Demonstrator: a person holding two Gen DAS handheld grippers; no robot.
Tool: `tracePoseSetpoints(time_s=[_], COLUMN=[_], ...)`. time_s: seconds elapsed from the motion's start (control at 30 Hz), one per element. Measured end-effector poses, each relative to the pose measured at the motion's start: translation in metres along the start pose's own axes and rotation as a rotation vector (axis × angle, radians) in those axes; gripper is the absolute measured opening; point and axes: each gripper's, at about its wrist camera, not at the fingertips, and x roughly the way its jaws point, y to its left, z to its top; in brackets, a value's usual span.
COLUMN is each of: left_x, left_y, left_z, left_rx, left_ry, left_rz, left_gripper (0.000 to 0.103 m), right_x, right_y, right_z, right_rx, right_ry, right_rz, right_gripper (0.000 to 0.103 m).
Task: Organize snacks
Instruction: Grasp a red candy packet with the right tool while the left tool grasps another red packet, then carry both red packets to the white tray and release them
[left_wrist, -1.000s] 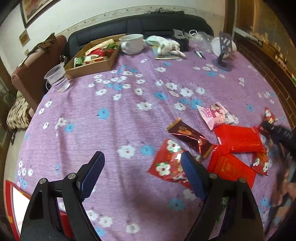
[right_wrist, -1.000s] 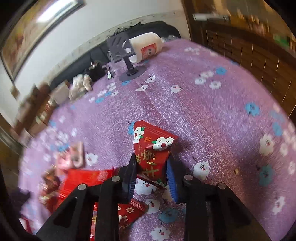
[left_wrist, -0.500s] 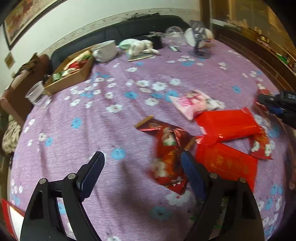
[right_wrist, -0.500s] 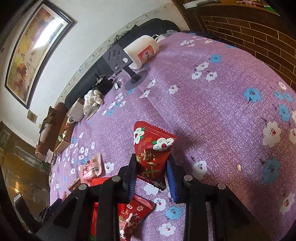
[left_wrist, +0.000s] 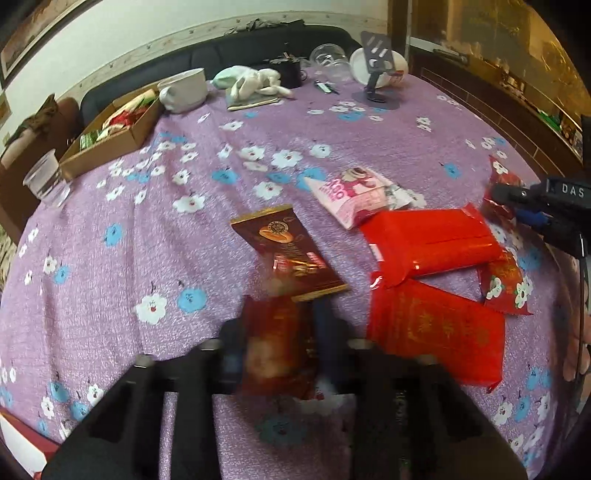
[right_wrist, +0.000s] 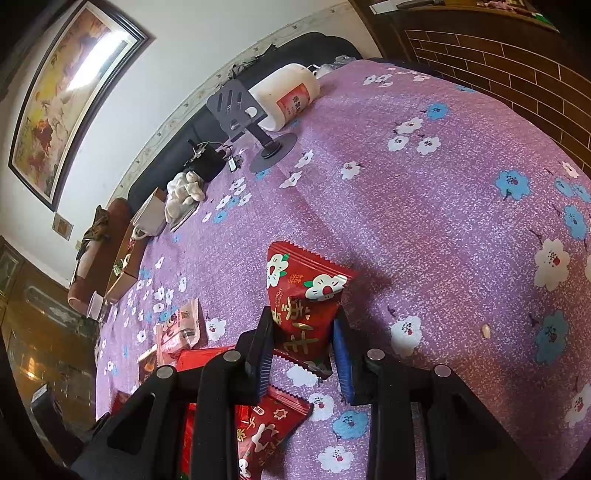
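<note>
My left gripper (left_wrist: 277, 325) points down at the purple flowered tablecloth (left_wrist: 184, 240), its jaws closing on a small red flowered snack packet (left_wrist: 275, 350), blurred, with the pads pressing on both sides. Just beyond lie a brown packet (left_wrist: 288, 251), a pink packet (left_wrist: 354, 195), a large red packet (left_wrist: 432, 240) and a flat red packet (left_wrist: 439, 332). My right gripper (right_wrist: 303, 332) is shut on another red flowered packet (right_wrist: 303, 291), held upright above the cloth. A similar packet (right_wrist: 266, 432) lies under its fingers. The cardboard box (left_wrist: 110, 136) with snacks sits at the far left.
A plastic cup (left_wrist: 46, 181) stands near the left edge, a white mug (left_wrist: 184, 90) beside the box. At the back are a cloth toy (left_wrist: 251, 83), a phone stand (right_wrist: 240, 107) and a white jar (right_wrist: 284, 96). A black sofa runs behind the table.
The left gripper has come down over the red flowered packet and closed from wide open onto it. The right gripper still holds its packet, only turned a little.
</note>
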Motion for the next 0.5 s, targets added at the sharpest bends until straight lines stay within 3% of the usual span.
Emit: tracePoseSetpoints(time_s=[0.1,0.27,0.5], left_x=[-0.001,-0.015,-0.085], left_y=[0.0,0.008,0.022], left_z=[-0.001,-0.008,-0.038], left_rx=[0.003,-0.021,-0.061], left_ry=[-0.007,-0.013,-0.091], left_rz=[-0.012,-0.067,-0.131], left_gripper=[0.019,0.018,0.018], right_x=[0.002,0.009,0.008], right_y=[-0.002,-0.01,-0.013], right_z=[0.0,0.0,0.001], right_rx=[0.014,0.077,0.103], right_ry=[0.018,0.071,0.063], right_rz=[0.033,0.161,0.272], right_gripper=[0.03,0.03,0.03])
